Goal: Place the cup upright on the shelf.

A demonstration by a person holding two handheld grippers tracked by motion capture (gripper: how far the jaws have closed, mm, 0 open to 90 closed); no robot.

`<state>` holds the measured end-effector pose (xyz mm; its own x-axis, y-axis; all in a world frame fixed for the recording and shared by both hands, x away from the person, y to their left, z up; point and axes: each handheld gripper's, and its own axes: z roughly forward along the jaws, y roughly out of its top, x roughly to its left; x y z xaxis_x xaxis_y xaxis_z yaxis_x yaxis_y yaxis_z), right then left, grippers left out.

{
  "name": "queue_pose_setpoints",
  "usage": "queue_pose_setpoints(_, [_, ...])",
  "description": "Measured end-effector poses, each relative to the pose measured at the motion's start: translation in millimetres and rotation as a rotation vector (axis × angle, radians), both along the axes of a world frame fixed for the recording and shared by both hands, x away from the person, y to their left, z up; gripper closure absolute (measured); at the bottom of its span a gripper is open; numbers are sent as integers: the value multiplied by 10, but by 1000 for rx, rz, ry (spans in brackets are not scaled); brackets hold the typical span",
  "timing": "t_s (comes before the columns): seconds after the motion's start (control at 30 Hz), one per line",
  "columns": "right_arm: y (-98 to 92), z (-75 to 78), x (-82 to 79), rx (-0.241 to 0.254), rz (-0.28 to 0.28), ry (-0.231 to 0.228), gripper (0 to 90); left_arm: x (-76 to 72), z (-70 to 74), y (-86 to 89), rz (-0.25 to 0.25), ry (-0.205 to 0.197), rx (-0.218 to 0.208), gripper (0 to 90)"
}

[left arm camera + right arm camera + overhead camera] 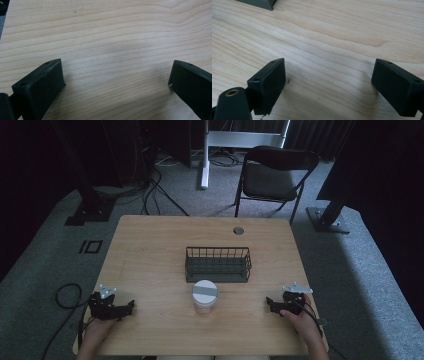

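Jar point(205, 296) sits upright mid-table, near the front edge, just in front of the wire basket point(218, 264) and apart from it (white lid with a grey band, clear body). Both grippers rest low on the table point(150, 245), well apart from the jar on either side.

Left gripper point(131, 306): jaws spread wide, nothing between them but bare wood. Right gripper point(269, 303): same, spread and empty; in its own view a dark corner, likely the basket, sits at the top edge.

Likely step: reach in and grasp the jar, probably to put it in the basket.

How I'd do it:
- Pick one side; either looks about equally near.
- Come in level, jaws kept wide, aim at the clear body below the lid, not the lid itself (may be loose, can't tell).
- Centre the jar between the jaws before closing, so it doesn't get nudged toward the basket.
- Close gently; smooth wall may slip.
- Lift straight up to clear the basket rim.
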<state>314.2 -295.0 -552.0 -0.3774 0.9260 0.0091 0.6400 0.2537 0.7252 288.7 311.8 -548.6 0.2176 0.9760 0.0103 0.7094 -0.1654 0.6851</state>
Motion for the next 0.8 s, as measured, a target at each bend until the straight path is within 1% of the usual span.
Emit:
queue_pose_setpoints(0.3, [0, 0, 1, 0, 0, 0, 119, 2, 1, 4, -2, 1, -1, 1])
queue_pose_setpoints(0.67, [18, 0, -5, 0, -21, -2, 119, 1, 0, 4, -2, 1, 0, 1])
queue_pose_setpoints(0.8, [41, 1, -14, -2, -15, -5, 129, 1, 1, 4, -2, 1, 0, 1])
